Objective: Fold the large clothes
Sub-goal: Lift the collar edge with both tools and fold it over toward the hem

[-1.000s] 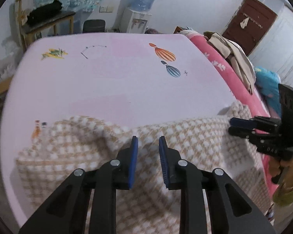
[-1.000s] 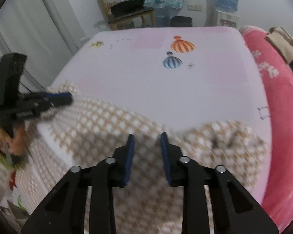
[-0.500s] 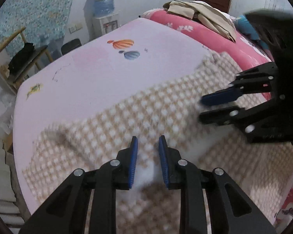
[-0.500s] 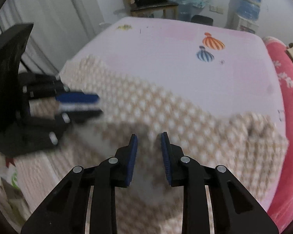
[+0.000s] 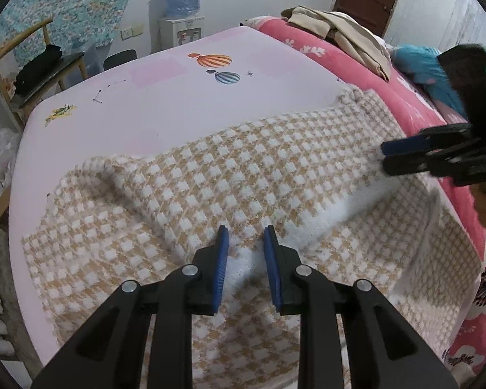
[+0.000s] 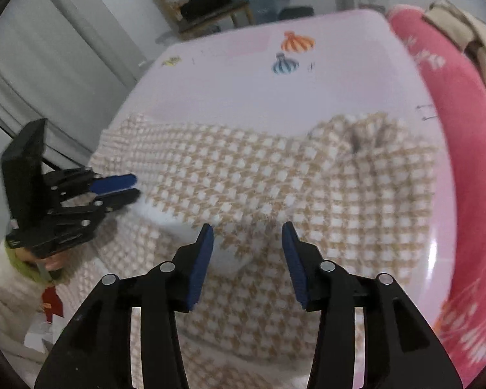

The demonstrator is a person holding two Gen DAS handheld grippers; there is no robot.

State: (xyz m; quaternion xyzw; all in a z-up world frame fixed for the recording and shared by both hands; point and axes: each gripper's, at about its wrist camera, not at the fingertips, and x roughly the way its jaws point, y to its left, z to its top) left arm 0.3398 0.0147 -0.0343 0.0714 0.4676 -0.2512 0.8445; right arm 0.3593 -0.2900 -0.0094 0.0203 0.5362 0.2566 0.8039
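A large tan-and-white checked garment (image 5: 243, 175) lies spread over the near part of a pink bed; it also shows in the right wrist view (image 6: 275, 175). A white inner fold of it shows near the front. My left gripper (image 5: 243, 236) hovers over that fold, its jaws a narrow gap apart, with white cloth between them. It appears at the left in the right wrist view (image 6: 126, 186). My right gripper (image 6: 248, 233) is open and empty above the garment. In the left wrist view it appears at the right (image 5: 392, 155).
The pink bed sheet (image 5: 165, 103) with balloon prints stretches beyond the garment. A red quilt (image 5: 405, 97) with beige clothes (image 5: 340, 35) lies along the right side. A wooden chair (image 5: 39, 71) and a water dispenser (image 5: 181, 9) stand behind the bed.
My right gripper has opened wide and let go of the garment. Both grippers have moved apart, and the folded-over cloth now lies flatter on the bed.
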